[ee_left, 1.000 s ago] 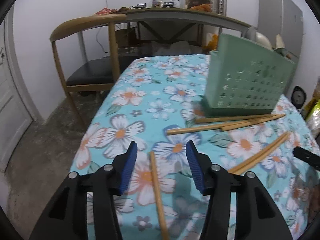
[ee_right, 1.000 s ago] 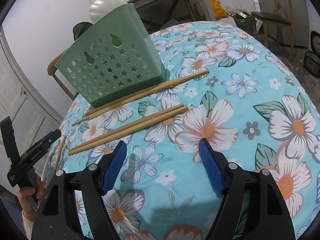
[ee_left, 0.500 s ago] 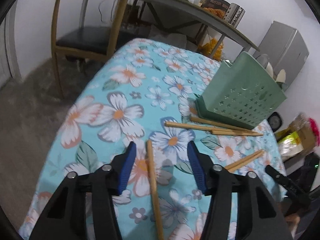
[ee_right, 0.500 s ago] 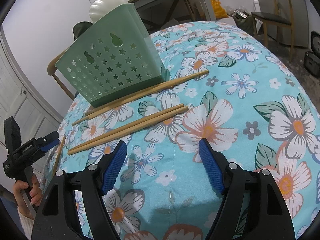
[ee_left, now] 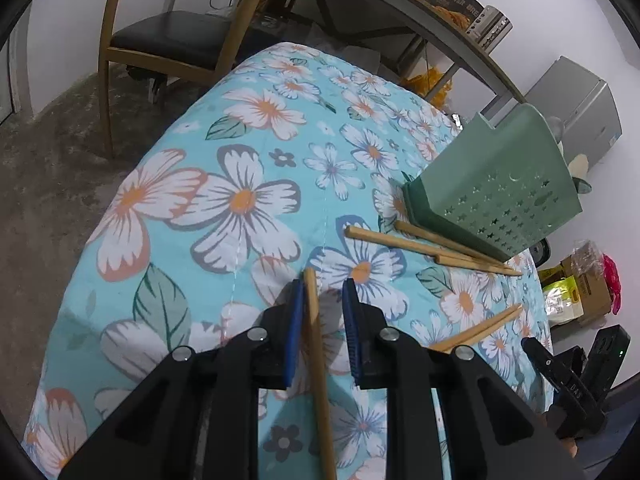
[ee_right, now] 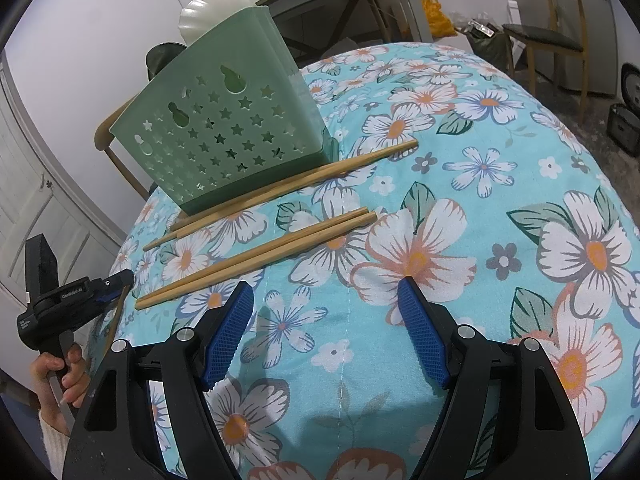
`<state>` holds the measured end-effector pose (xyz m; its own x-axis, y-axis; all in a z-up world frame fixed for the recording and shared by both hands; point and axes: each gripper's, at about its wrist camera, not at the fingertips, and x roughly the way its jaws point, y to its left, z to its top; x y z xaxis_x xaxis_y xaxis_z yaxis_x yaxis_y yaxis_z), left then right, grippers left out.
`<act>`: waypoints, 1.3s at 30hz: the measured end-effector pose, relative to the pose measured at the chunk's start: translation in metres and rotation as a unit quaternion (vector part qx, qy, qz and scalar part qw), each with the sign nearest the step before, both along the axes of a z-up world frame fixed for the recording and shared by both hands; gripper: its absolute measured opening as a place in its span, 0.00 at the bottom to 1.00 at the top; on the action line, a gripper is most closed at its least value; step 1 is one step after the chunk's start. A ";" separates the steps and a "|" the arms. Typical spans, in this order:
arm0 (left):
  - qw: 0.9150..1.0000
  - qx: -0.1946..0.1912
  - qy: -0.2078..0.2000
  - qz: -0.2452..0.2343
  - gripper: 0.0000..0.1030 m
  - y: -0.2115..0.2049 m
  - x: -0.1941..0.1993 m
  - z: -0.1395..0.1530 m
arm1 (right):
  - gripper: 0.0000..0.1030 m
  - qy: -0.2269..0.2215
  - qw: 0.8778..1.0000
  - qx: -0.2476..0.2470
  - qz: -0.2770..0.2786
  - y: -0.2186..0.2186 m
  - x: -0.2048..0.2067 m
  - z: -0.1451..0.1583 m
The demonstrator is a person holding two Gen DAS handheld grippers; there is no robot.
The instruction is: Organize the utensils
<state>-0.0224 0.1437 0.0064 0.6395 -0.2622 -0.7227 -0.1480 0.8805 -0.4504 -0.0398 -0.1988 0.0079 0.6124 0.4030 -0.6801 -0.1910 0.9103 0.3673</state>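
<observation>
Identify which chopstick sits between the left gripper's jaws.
The lone chopstick nearest the camera, between the closing left gripper; the other chopsticks lie in pairs nearer the green basket.

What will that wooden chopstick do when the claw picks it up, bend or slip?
The chopstick looks like stiff wood, so it probably won't bend. It's thin and smooth and the left claw, closing around it, sits near one end, so the long free end might droop or swivel. It's likely very light.
</observation>
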 end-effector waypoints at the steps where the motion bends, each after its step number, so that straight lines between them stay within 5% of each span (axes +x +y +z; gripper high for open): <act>1: 1.000 -0.005 -0.002 0.000 0.18 0.001 0.000 -0.001 | 0.69 0.000 1.000 0.000 0.000 0.000 0.000 0.000; 4: 1.000 0.009 0.000 -0.002 0.08 0.002 0.003 -0.003 | 0.69 0.000 1.000 0.000 0.000 0.000 -0.001 0.000; 11: 0.999 -0.039 -0.012 -0.004 0.07 0.015 0.002 -0.009 | 0.69 -0.001 1.000 -0.018 -0.001 0.004 -0.002 0.000; 17: 1.000 -0.022 -0.020 -0.001 0.07 0.010 0.000 -0.007 | 0.69 -0.009 0.999 -0.044 -0.011 0.011 -0.005 0.002; 24: 1.000 0.012 -0.025 0.007 0.06 0.002 -0.001 -0.004 | 0.69 -0.010 1.000 -0.022 -0.013 0.012 -0.005 0.006; 35: 1.000 0.012 -0.027 0.011 0.07 0.002 -0.003 -0.005 | 0.67 -0.015 0.999 0.026 0.045 0.063 -0.007 0.019; 39: 1.000 0.005 -0.027 0.010 0.07 0.004 -0.004 -0.006 | 0.67 0.019 0.993 0.087 0.072 0.076 -0.002 0.017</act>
